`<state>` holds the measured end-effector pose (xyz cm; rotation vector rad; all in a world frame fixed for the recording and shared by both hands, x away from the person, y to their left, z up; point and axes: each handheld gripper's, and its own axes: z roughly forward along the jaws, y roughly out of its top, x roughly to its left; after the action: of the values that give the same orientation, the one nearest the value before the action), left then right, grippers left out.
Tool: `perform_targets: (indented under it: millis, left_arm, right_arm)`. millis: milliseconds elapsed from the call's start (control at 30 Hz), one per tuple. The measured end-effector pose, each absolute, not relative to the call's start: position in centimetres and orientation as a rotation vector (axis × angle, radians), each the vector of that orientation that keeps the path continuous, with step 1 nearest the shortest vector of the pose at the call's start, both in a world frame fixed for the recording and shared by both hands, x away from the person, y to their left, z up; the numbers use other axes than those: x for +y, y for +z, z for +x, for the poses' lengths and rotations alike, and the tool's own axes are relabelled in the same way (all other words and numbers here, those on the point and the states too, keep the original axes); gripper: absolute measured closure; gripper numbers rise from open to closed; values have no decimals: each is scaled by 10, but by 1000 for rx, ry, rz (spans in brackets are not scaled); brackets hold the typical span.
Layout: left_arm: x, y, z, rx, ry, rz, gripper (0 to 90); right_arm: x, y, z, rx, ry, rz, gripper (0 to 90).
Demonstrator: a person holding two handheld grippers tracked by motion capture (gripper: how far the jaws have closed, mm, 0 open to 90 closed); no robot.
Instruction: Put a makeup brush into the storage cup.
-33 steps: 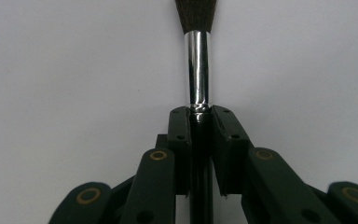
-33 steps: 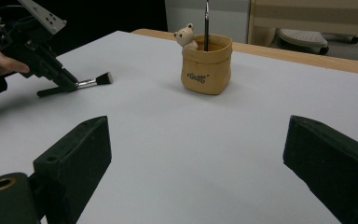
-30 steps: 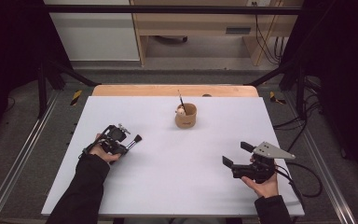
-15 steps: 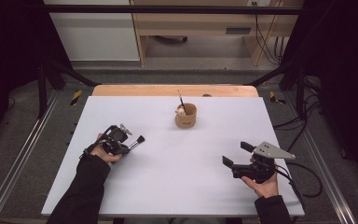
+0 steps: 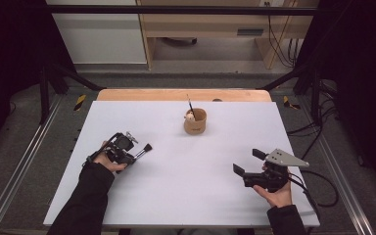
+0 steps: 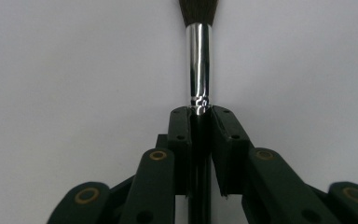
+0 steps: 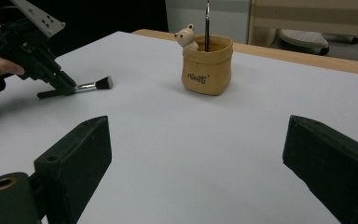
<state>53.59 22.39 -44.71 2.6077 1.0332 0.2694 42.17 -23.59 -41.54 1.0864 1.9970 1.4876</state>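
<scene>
Nearest me, my right gripper (image 5: 245, 166) rests low over the white surface (image 5: 186, 196) with its jaws spread wide and nothing between them. Across on the other side, my left gripper (image 5: 133, 155) pinches a makeup brush (image 5: 144, 149) by the handle, just below the shiny metal ferrule; the left gripper view shows both pads pressed tight against it. The brush lies nearly level, its dark tuft pointing toward the middle of the surface and hovering just above or touching it; I cannot tell which.

The risk I see: the grip sits on a thin, smooth, round handle, so the brush could swivel or slip between the pads as I lift and tip it upright. Farther back stands a small tan holder (image 5: 195, 123) with a bear figure on its rim and another thin brush (image 5: 190, 104) already standing in it. Its mouth is narrow and partly taken, so a tilted entry could knock the holder or the standing brush over.
</scene>
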Motion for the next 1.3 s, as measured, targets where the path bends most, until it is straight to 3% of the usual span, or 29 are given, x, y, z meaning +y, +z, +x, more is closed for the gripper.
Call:
perform_targets:
  millis: [600,867,1300]
  left_arm:
    - [223,-447,537,1065,247,2603,785]
    - [223,-446,536,1053,302,2608,787]
    - [234,-426,519,1030,371,2469,786]
  right_arm:
    - [-235,-416,422,2002,1488,1086,84]
    - [-236,-416,422,1998,1489,1090,84]
    - [-236,-415,422,1995,1487,1092,84]
